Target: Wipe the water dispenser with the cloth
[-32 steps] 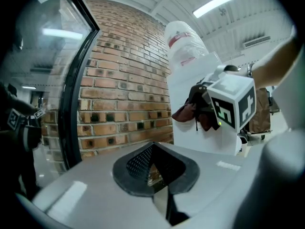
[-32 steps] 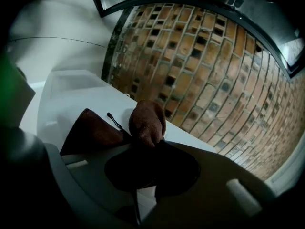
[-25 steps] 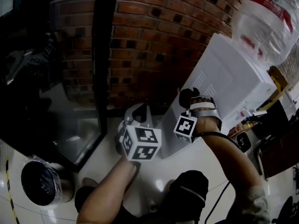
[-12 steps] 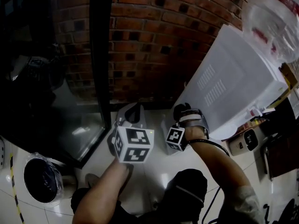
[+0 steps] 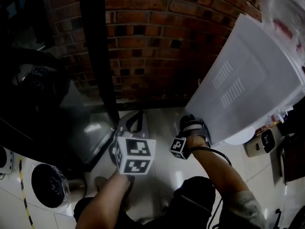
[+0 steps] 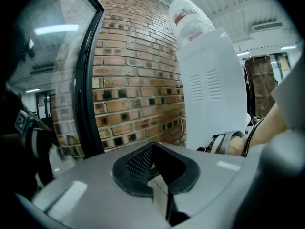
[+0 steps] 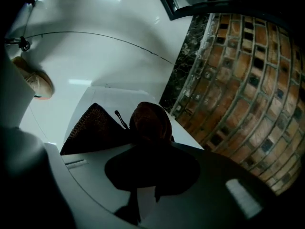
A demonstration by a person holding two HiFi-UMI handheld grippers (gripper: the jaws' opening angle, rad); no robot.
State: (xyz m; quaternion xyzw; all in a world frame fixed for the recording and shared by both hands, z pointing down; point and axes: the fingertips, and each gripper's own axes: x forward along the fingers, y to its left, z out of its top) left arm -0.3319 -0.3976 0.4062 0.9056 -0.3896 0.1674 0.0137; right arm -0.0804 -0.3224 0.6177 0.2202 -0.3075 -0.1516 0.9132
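Right gripper (image 5: pixel 188 122) lower by water dispenser (image 5: pixel 248 89), cloth (image 7: pixel 151 120) pinched; left gripper (image 5: pixel 135 121) closed, brick wall (image 5: pixel 152 46) ahead.

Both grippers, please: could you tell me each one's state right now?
Left gripper: shut, nothing between the jaws.
Right gripper: shut on the cloth.

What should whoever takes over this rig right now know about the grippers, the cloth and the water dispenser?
Left gripper: jaw tips together, nothing between them, held left of the white water dispenser and clear of it.
Right gripper: shut on the bunched dark cloth, low by the bottom edge of the dispenser's vented side panel, near the floor. Whether the cloth touches the panel is not clear.
Done: the cloth is gripped and at the panel. How much is already wiped does not show.
Left: probably the other faces and the top, checked by eye.
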